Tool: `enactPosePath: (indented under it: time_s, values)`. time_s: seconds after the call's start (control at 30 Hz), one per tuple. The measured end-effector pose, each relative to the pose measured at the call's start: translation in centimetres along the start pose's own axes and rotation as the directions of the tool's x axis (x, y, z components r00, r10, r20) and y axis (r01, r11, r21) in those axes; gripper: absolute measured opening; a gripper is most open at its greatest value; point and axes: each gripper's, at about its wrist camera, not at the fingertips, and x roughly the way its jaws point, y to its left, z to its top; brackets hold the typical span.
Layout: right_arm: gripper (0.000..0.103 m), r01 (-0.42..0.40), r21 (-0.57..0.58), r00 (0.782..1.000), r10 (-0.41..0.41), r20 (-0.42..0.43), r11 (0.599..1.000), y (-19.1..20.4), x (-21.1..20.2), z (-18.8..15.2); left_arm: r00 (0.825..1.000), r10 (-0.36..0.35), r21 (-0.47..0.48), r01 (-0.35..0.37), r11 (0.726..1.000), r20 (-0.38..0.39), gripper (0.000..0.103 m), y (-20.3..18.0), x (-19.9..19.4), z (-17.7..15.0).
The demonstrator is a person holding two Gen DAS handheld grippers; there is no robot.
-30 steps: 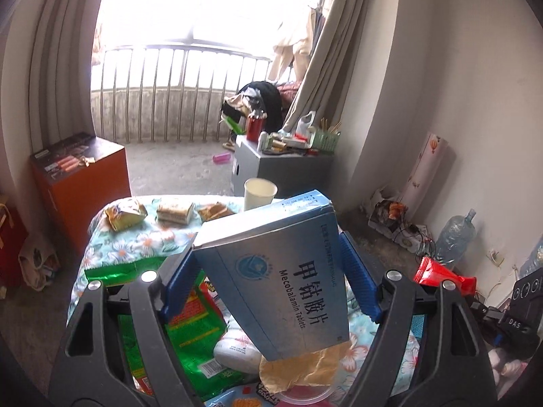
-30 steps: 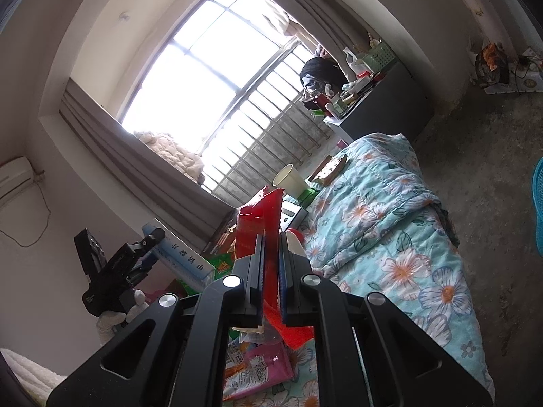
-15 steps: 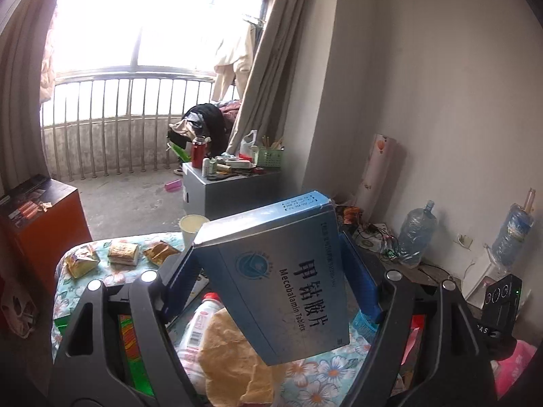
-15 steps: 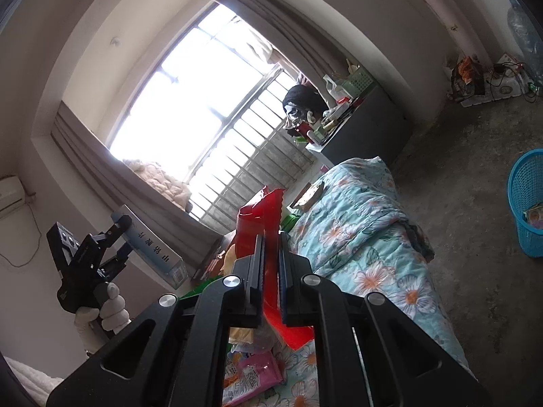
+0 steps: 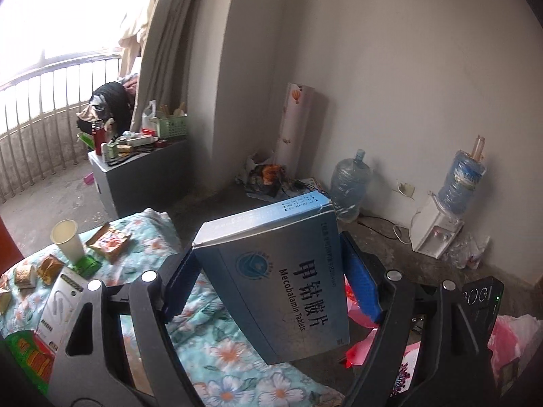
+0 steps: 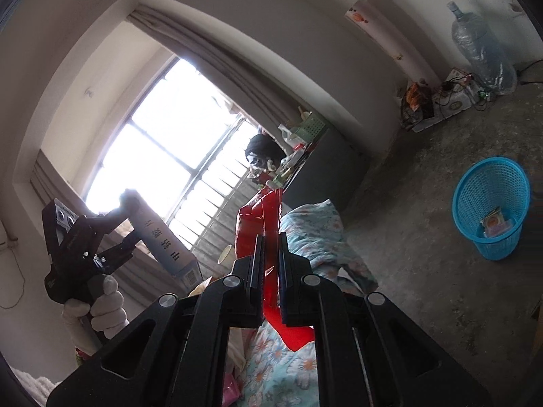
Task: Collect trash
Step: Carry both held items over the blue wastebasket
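My left gripper [image 5: 271, 281] is shut on a blue medicine box [image 5: 278, 281] printed "Mecobalamin Tablets", held tilted over the edge of the floral bed. In the right wrist view the same left gripper [image 6: 125, 230] and the box [image 6: 163, 237] hang in the air at the left, held by a white-gloved hand [image 6: 101, 308]. My right gripper [image 6: 269, 254] is shut on a red plastic wrapper [image 6: 258, 224] that sticks up between its pads and hangs below them. A blue mesh waste basket [image 6: 492, 207] stands on the concrete floor at the right, with a packet inside.
A paper cup [image 5: 68, 240], snack packets [image 5: 108, 240], a white charger box [image 5: 61, 298] and a green packet [image 5: 27, 356] lie on the floral blanket [image 5: 220, 339]. A grey cabinet [image 5: 142, 176], water jugs [image 5: 349, 183], a dispenser [image 5: 437, 230] and a pink bag [image 5: 509, 342] line the wall.
Both views have swung right, away from the window and toward the wall and floor. The blue basket has come fully into the right wrist view. Both grips are unchanged.
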Motion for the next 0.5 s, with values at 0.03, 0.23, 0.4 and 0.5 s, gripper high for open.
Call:
enactPosePath:
  time_s: [0.03,0.23,0.4,0.5]
  values:
    - [0.007,0.020,0.011,1.000,-0.020,0.015,1.000,-0.8,-0.4,0.3,1.000,-0.022,0.006,0.023,1.000,-0.019,0.074,-1.0,1.5,0.2]
    - [0.007,0.133,0.082,0.986,-0.141,0.090,0.988,-5.8,-1.9,2.0,0.983,-0.135,0.020,0.139,0.990,-0.127,0.074,-6.5,11.3,1.0]
    - [0.007,0.253,0.170,0.960,-0.269,0.076,0.952,-12.0,-0.8,3.3,0.968,-0.156,0.048,0.168,0.985,-0.198,0.074,-10.0,20.1,-0.2]
    - [0.007,0.306,0.228,0.946,-0.322,0.035,0.924,-16.1,1.0,4.6,0.956,-0.154,0.052,0.172,0.984,-0.248,0.074,-11.6,25.8,-1.2]
